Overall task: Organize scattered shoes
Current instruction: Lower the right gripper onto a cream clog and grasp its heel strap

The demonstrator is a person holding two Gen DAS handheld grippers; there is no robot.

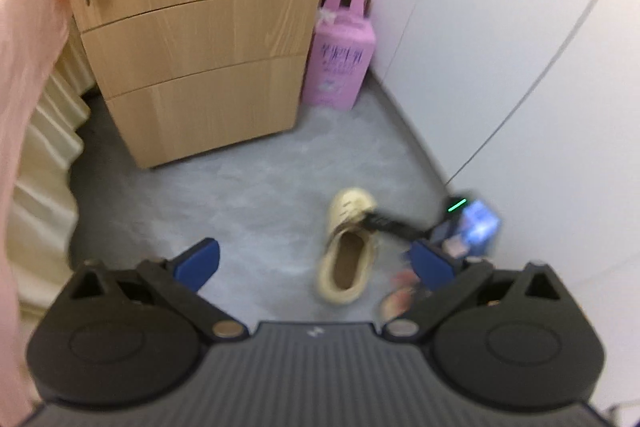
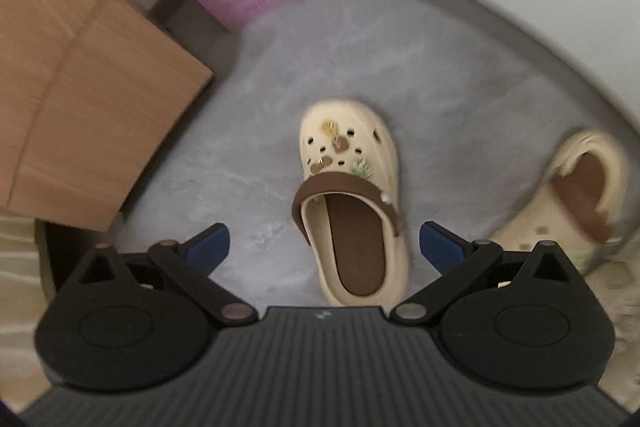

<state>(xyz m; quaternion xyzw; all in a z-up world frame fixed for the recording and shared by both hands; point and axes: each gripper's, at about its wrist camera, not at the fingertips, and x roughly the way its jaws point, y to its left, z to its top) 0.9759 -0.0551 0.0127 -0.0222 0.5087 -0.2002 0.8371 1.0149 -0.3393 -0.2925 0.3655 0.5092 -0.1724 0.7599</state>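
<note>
A cream clog [image 2: 352, 195] with a brown strap and small charms stands upright on the grey floor, toe pointing away. Its heel lies between the spread fingers of my right gripper [image 2: 324, 247], which is open and above it. A second cream clog [image 2: 576, 187] lies tilted at the far right. In the left wrist view the first clog [image 1: 350, 247] sits just ahead of my left gripper [image 1: 316, 263], open and holding nothing. The right gripper's dark body [image 1: 400, 227] reaches over that clog from the right.
A wooden drawer cabinet [image 1: 200, 47] with a key in its lock stands at the back left. A pink package [image 1: 340, 63] leans in the corner beside it. The white wall [image 1: 500, 47] bounds the right side. A pink sleeve [image 1: 24, 107] and pale fabric [image 1: 44, 187] fill the left.
</note>
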